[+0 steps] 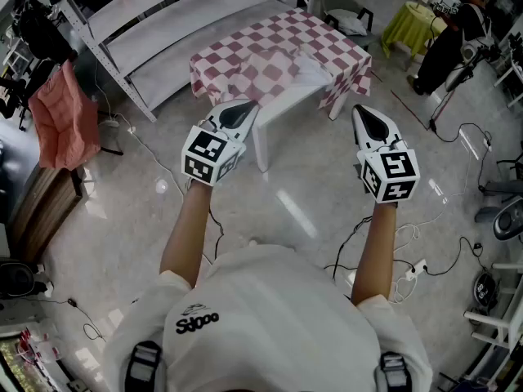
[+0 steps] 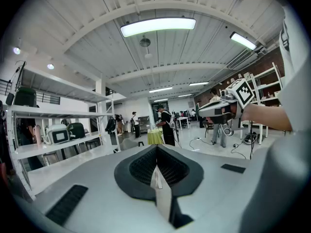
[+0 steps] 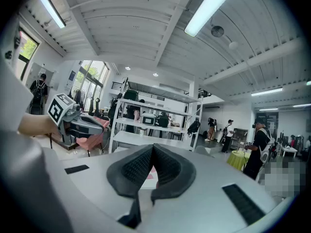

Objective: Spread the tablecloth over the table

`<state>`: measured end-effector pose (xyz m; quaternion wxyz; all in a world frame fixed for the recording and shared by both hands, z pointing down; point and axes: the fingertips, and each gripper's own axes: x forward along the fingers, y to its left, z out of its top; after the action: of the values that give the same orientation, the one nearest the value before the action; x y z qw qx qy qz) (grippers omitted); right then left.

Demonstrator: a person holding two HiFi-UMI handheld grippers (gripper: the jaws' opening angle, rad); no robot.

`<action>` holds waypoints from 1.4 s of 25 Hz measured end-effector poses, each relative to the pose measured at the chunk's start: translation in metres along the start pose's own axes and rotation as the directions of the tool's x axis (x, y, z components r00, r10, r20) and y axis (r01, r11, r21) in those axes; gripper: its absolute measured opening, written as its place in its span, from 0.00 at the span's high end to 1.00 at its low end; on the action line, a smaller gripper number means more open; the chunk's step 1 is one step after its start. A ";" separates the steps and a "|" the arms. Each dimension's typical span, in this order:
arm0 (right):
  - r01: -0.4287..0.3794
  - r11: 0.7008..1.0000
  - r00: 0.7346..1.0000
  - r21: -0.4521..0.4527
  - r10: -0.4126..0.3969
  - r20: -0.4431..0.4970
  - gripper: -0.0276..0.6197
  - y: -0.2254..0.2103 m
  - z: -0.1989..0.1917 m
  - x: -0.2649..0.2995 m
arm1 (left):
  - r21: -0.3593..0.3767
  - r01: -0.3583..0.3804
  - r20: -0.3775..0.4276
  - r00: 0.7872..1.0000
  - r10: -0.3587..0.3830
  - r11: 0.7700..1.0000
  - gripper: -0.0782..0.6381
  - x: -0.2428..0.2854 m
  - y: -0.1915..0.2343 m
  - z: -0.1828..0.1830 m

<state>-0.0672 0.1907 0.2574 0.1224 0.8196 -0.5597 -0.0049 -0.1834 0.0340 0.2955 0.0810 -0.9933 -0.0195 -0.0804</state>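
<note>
A red-and-white checked tablecloth (image 1: 274, 47) lies rumpled over a small white table (image 1: 286, 103), whose near edge is bare. In the head view both grippers hover above the floor, short of the table and apart from the cloth. My left gripper (image 1: 245, 109) is shut and holds nothing; its tip points at the table's near left corner. My right gripper (image 1: 364, 114) is also shut and empty, just right of the table. The left gripper view shows shut jaws (image 2: 156, 149) and the right gripper (image 2: 228, 103) beside them. The right gripper view shows shut jaws (image 3: 151, 147) and the left gripper (image 3: 73, 118).
A long white shelf rack (image 1: 163, 23) stands behind and left of the table. A pink chair (image 1: 61, 113) sits at the left. Cables and a power strip (image 1: 413, 269) lie on the glossy floor. A yellow-green covered table (image 1: 413, 23) and a person (image 1: 453, 39) are at the far right.
</note>
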 end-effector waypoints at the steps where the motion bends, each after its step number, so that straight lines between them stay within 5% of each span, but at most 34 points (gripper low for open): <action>1: -0.002 1.000 1.000 0.003 0.002 0.001 0.93 -0.003 -0.002 -0.001 | 0.001 -0.001 -0.001 1.000 0.001 1.000 0.85 0.002 -0.002 0.000; 21: -0.117 0.993 0.993 0.036 0.116 0.004 0.93 -0.048 -0.043 -0.005 | -0.100 -0.071 -0.054 0.996 0.066 0.992 0.85 0.042 -0.045 -0.024; 35: -0.133 0.988 0.988 0.076 0.126 0.086 0.93 -0.077 -0.035 0.082 | -0.062 -0.101 -0.071 0.993 0.097 0.993 0.85 0.102 0.020 -0.041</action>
<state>0.0389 0.1488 0.2856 0.0661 0.7850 -0.6160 -0.0071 -0.0881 0.0099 0.3492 0.0530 -0.9918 0.0351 -0.1106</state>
